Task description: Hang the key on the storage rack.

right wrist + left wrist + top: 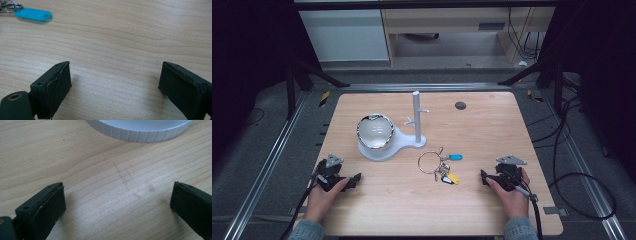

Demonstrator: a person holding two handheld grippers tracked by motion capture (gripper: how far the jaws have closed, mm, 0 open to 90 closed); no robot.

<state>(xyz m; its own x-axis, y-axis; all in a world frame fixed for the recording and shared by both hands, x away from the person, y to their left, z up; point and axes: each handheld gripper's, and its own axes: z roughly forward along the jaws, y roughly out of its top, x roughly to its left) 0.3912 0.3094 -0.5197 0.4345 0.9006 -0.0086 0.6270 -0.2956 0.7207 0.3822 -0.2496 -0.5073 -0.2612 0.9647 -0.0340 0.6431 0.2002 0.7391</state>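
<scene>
The key ring (pixel 435 163) lies flat near the stand (pixel 416 121), between both hands. The left gripper (pixel 354 180) and right gripper (pixel 484 178) rest wide open and empty, ready to reach it.

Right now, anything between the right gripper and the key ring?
Nothing: bare wood separates the right gripper from the key ring with its tags, seen in the high view.

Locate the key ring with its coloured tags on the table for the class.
In the high view the key ring lies flat on the table, right of centre, just in front of the white stand and left of the right tongs.
</scene>
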